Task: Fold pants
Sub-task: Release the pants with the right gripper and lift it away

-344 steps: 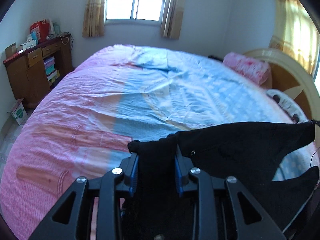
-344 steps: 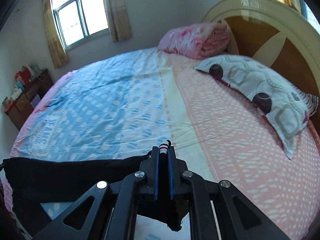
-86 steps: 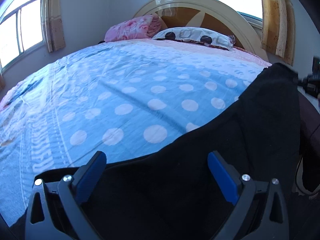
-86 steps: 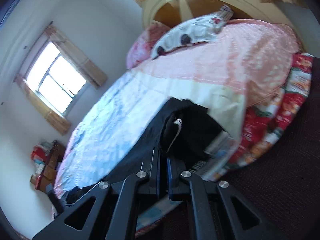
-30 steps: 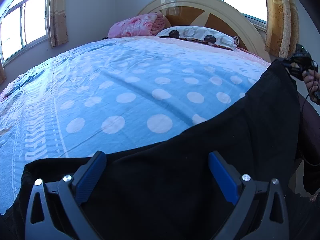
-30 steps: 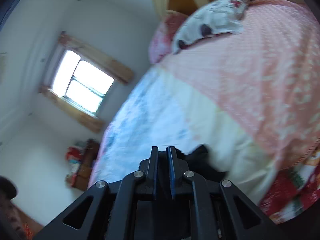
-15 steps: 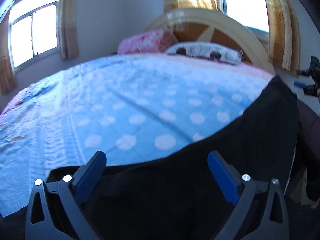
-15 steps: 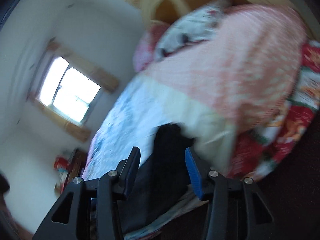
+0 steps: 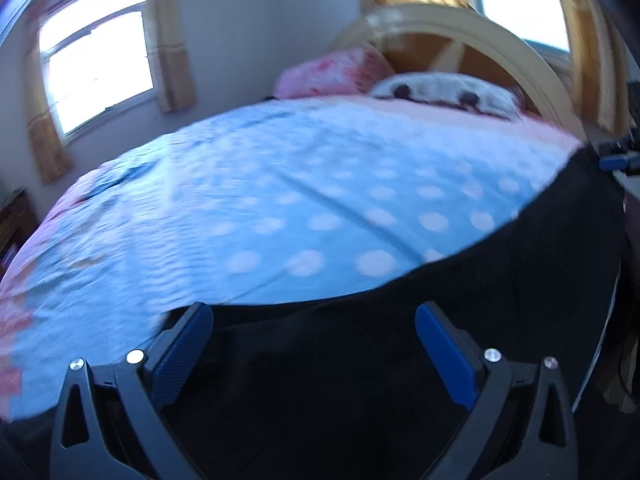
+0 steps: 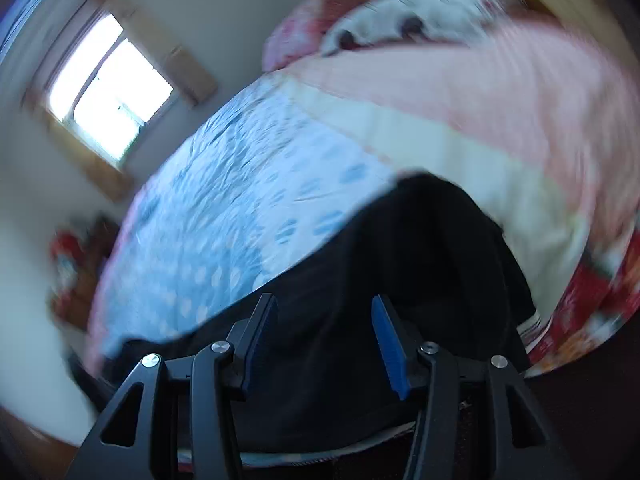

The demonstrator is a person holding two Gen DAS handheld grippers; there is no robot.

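The black pants (image 9: pixel 460 300) lie spread along the near edge of the bed, over the blue dotted cover. My left gripper (image 9: pixel 314 328) hangs just above them, open wide, nothing between its blue pads. In the right wrist view the same black pants (image 10: pixel 420 248) drape over the bed's edge, one end by the cream stripe of the cover. My right gripper (image 10: pixel 324 320) stands open over the cloth, apart from it. The right gripper also shows as a small dark shape with a blue pad at the far right of the left wrist view (image 9: pixel 618 156).
The bed (image 9: pixel 240 200) fills both views, with a rounded wooden headboard (image 9: pixel 460 36), a dotted pillow (image 9: pixel 440 88) and a pink folded quilt (image 9: pixel 332 74) at its head. A window (image 9: pixel 96 68) is at the left. A red patterned blanket (image 10: pixel 588 312) hangs under the cover's edge.
My right gripper let go of the pants' end and opened, then swung back over the cloth. My left gripper stayed open and lifted and tipped up a little.
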